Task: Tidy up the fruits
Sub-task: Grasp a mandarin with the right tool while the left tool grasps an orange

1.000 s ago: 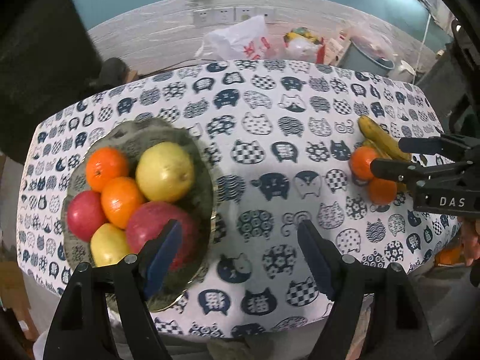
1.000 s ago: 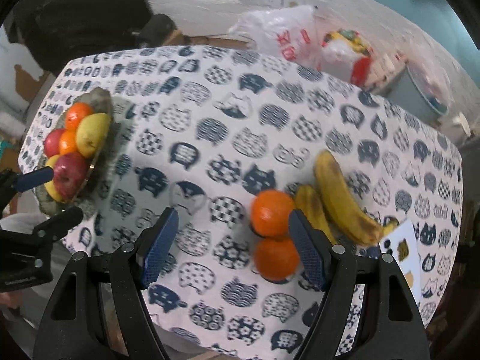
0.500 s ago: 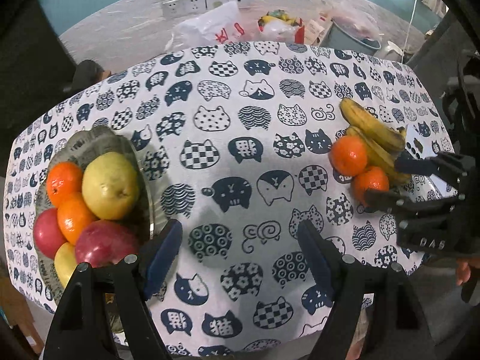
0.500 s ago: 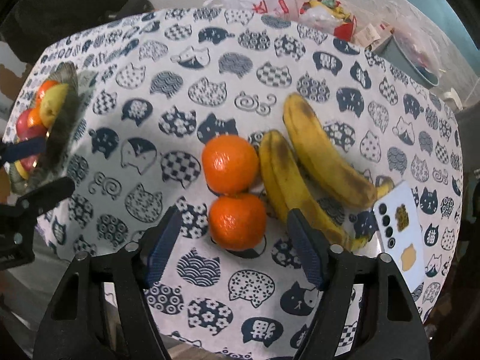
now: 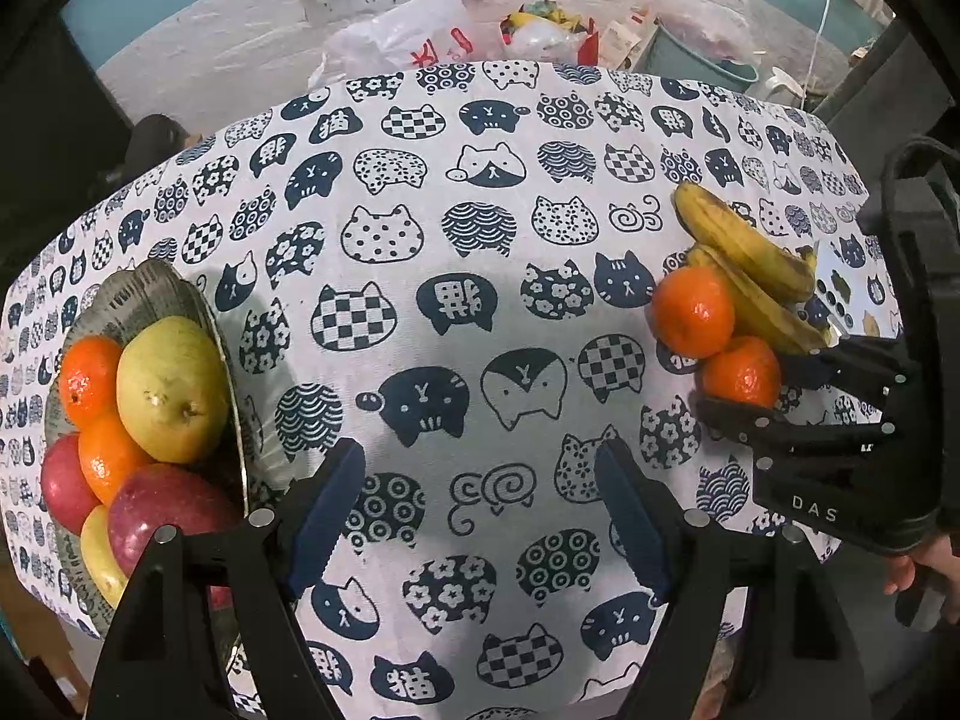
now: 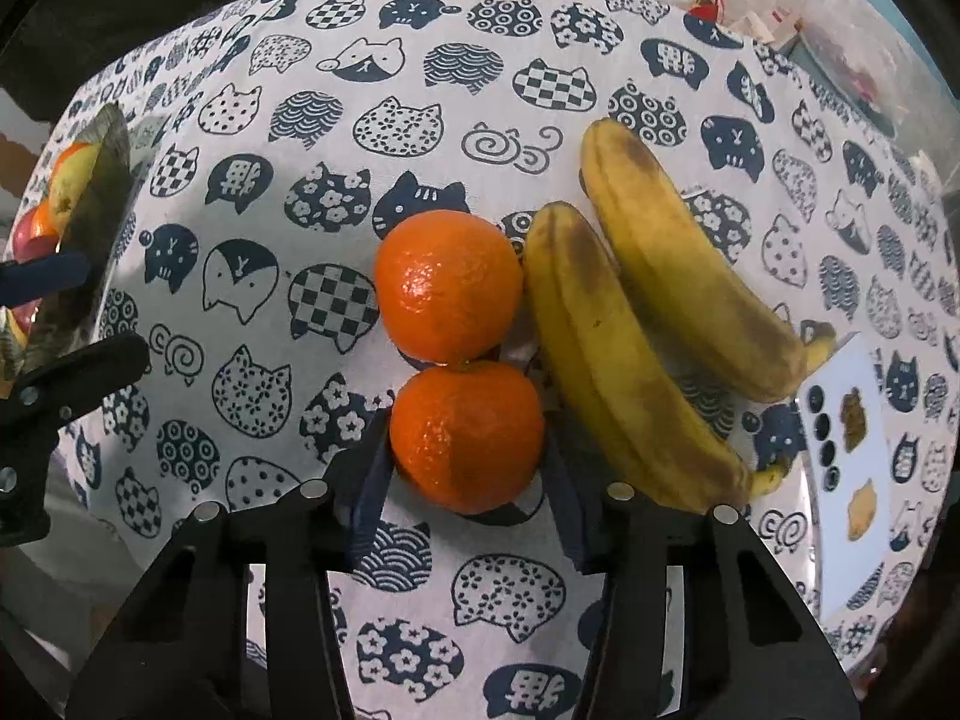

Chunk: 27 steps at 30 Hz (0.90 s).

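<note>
- Orange, round and glossy: the near mandarin (image 6: pixel 467 435) sits between the blue pads of my right tongs (image 6: pixel 467 468), which are closing on it; the pads look to be touching its sides.
- It rests on the cat-print tablecloth (image 6: pixel 336 138), touching a second orange mandarin (image 6: pixel 449 285) behind it, with two brown-spotted yellow bananas (image 6: pixel 636 324) just beside.
- My left tongs (image 5: pixel 480 516) hang released over bare cloth, nothing between the pads, near the grey patterned fruit bowl (image 5: pixel 156 294).
- That bowl is already heaped: pale green pear (image 5: pixel 171 387), red apple (image 5: pixel 168 510), more mandarins.
- Risk, my judgement: smooth round peel may squirt forward out of the pads if I squeeze off-centre.
- Lifting could nudge the neighbour mandarin and set it rolling.
- Dropping onto the heap may dislodge fruit over the rim.
</note>
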Each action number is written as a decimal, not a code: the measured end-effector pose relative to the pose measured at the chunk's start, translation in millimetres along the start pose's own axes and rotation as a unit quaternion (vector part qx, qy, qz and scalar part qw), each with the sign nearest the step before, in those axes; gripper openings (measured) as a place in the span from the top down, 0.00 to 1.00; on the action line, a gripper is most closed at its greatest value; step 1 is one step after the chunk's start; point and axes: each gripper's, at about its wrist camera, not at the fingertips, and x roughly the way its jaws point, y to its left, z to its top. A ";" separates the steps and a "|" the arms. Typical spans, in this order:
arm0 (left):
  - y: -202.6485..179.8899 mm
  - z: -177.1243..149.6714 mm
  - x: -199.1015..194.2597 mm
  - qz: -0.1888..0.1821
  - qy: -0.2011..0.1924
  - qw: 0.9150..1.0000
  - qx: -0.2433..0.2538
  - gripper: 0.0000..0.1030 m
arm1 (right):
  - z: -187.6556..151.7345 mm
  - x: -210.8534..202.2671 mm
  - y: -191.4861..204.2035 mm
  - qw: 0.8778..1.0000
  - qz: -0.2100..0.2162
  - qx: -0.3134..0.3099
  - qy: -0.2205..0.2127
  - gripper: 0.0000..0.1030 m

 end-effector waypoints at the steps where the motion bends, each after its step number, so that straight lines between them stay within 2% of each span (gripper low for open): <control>1: -1.5 2.0 0.8 -0.002 0.001 1.000 -0.002 0.22 | 0.1 -0.5 -1.0 1.000 0.005 0.001 0.000 0.55; 8: -17.5 16.7 2.3 -0.011 -0.001 1.000 0.001 0.22 | 0.1 -33.3 -16.0 0.999 0.026 0.011 -0.035 0.56; 12: -28.8 23.3 5.6 -0.019 0.001 1.000 0.003 0.22 | -4.1 -48.6 -35.2 0.998 0.005 0.018 -0.056 0.56; 18: -55.2 35.1 17.9 -0.045 0.009 0.999 0.004 0.22 | -0.9 -54.2 -68.0 0.996 -0.003 0.056 -0.070 0.56; 27: -86.9 51.5 38.2 -0.054 0.013 0.998 0.012 0.18 | -4.6 -59.2 -97.0 0.993 -0.009 0.085 -0.085 0.56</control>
